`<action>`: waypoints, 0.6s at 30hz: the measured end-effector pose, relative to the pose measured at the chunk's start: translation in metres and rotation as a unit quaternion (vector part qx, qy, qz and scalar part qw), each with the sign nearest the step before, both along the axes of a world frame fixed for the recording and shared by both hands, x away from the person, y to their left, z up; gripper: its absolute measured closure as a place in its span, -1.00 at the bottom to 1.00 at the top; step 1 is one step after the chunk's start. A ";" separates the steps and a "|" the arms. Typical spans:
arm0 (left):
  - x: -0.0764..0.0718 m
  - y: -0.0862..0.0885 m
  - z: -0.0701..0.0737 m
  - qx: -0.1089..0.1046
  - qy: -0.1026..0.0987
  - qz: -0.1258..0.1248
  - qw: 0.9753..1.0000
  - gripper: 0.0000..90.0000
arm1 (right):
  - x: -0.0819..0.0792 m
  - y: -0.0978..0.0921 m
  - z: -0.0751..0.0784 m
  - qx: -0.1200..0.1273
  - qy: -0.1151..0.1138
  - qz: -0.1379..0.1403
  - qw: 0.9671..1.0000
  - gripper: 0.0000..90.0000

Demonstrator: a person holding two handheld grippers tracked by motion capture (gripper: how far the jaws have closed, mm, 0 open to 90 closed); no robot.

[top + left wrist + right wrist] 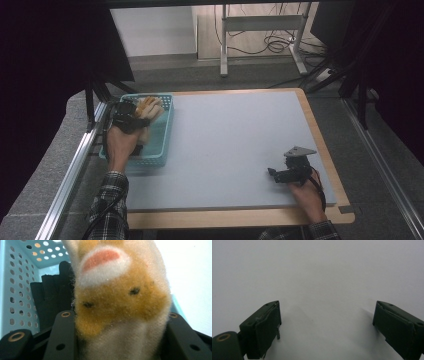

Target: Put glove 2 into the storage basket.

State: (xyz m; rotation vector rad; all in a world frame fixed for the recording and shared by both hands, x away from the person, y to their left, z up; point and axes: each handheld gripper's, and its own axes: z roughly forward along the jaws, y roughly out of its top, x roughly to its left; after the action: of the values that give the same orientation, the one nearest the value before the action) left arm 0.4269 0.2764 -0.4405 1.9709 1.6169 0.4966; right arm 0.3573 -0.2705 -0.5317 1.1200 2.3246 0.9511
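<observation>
A pale grey mat [235, 145] covers a light wooden tabletop [240, 218], whose edge shows along the near and right sides. At the mat's far left corner stands a turquoise perforated plastic basket [161, 142]. Above it, the left gripper [131, 116] has its jaws clamped on a tan-and-cream plush toy animal [120, 300], held over the basket's far end. The left gripper view also shows a dark fabric item [53, 297] lying inside the basket. The right gripper [280, 174] rests low over the mat's near right part, jaws spread wide apart with bare mat between them. Beyond the table lie grey carpet [200, 75], a white metal frame [262, 30] and loose black cables [272, 45] on a pale floor. Dark curtains hang at both sides.
</observation>
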 end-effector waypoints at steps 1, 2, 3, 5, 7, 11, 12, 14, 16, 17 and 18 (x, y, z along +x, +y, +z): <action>0.000 0.000 0.000 0.000 0.000 0.000 1.000 0.16 | 0.000 0.000 0.000 0.000 0.000 0.000 1.000 -0.83; 0.002 -0.001 -0.004 -0.001 0.003 0.002 1.000 0.16 | 0.000 0.000 0.000 0.000 0.000 0.000 1.000 -0.83; 0.002 -0.001 -0.004 -0.001 0.003 0.002 1.000 0.16 | 0.000 0.000 0.000 0.000 0.000 0.000 1.000 -0.83; 0.005 -0.001 -0.007 0.001 0.005 0.001 1.000 0.15 | 0.000 0.000 0.000 0.000 0.000 0.000 1.000 -0.83; 0.007 -0.003 -0.011 0.004 0.007 -0.002 1.000 0.15 | 0.000 0.000 0.000 0.000 0.000 0.000 1.000 -0.83; 0.012 -0.007 -0.021 0.005 0.013 -0.003 1.000 0.14 | 0.000 0.000 0.000 0.000 0.000 0.000 1.000 -0.83; 0.015 -0.009 -0.025 0.010 0.017 -0.005 1.000 0.14 | 0.000 0.000 0.000 0.000 0.000 0.000 1.000 -0.83; 0.016 -0.010 -0.028 0.010 0.019 -0.004 1.000 0.14 | 0.000 0.000 0.000 0.000 0.000 0.000 1.000 -0.83; 0.019 -0.013 -0.032 0.013 0.023 -0.004 1.000 0.14 | 0.000 0.000 0.000 0.000 0.000 0.000 1.000 -0.83; 0.020 -0.014 -0.034 0.014 0.025 -0.005 1.000 0.14 | 0.000 0.000 0.000 0.000 0.000 0.000 1.000 -0.83; 0.023 -0.017 -0.038 0.017 0.032 -0.007 0.999 0.14 | 0.000 0.000 0.000 0.000 0.000 0.000 1.000 -0.83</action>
State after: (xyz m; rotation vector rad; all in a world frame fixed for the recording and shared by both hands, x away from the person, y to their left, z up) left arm 0.4499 0.2594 -0.4781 2.0415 1.6416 0.4632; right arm 0.3574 -0.2705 -0.5318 1.1200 2.3244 0.9524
